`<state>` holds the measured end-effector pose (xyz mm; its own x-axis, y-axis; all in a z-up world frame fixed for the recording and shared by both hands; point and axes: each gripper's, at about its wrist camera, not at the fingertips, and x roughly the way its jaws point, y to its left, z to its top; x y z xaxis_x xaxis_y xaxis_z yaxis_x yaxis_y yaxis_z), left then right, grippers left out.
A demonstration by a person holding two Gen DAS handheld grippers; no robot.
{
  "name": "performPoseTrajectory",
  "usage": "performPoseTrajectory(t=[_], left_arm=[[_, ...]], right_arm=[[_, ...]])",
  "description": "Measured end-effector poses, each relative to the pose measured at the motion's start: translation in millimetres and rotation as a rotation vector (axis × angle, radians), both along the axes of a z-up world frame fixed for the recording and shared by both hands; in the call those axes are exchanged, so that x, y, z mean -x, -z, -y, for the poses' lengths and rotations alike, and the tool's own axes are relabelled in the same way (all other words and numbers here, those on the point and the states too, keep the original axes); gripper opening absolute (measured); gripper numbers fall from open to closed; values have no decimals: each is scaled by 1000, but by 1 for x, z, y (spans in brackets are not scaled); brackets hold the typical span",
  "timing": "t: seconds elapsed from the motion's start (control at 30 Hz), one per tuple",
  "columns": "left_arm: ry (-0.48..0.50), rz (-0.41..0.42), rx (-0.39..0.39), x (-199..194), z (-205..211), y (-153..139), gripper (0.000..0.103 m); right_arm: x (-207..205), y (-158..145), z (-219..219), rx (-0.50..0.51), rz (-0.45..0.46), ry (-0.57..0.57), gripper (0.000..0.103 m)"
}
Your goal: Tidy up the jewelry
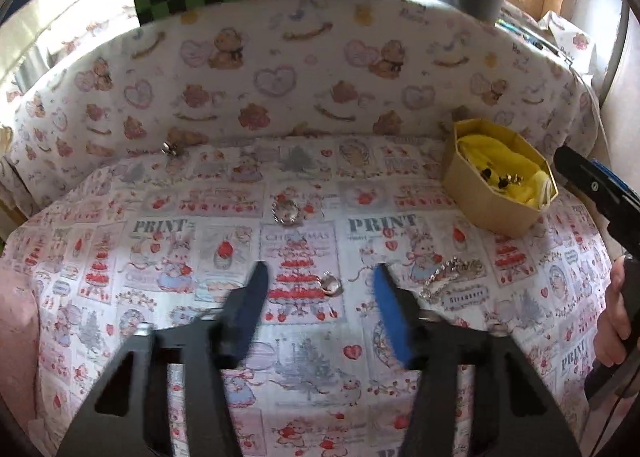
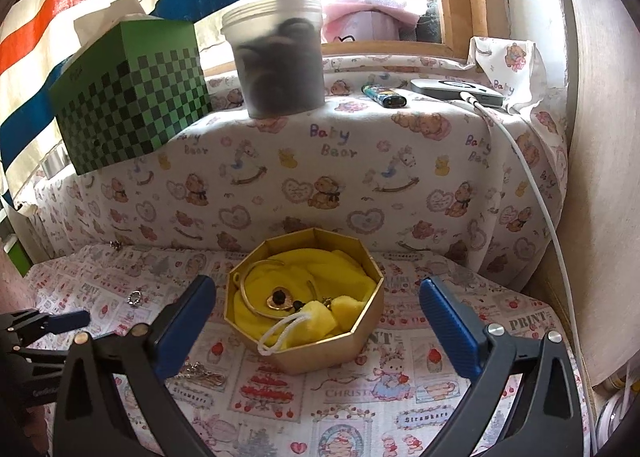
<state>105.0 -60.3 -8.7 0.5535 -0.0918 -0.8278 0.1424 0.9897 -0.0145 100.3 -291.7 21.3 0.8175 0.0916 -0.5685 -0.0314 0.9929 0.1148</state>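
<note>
Left gripper [image 1: 320, 285] is hovering spread with a small silver ring [image 1: 332, 284] lying flat between its tips, right gripper [image 2: 316, 313] is gaping empty before the gold box [image 2: 306, 305]; the thin ring is likely slipping out on closing.

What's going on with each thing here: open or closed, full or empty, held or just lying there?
Left gripper: open, holding nothing.
Right gripper: open, holding nothing.
Gold box: lidless, holding yellow cloth and jewelry.
Silver chain: loose on the cloth.
Small pendant: loose between the left fingers.
Plastic tub: partly filled, dark contents.
</note>
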Motion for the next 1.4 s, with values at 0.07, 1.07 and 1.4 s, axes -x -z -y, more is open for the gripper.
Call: performPoseTrajectory(t=[0.07, 1.07, 1.4], left_arm=[[1, -9, -17, 0, 2, 4, 35], [-53, 319, 86, 28, -21, -52, 12], [-46, 354, 65, 27, -41, -67, 12]], right_arm=[[0, 1, 0, -1, -6, -2, 102], [20, -19, -12, -126, -28, -90, 102], [14, 7, -78, -39, -195, -246, 95]])
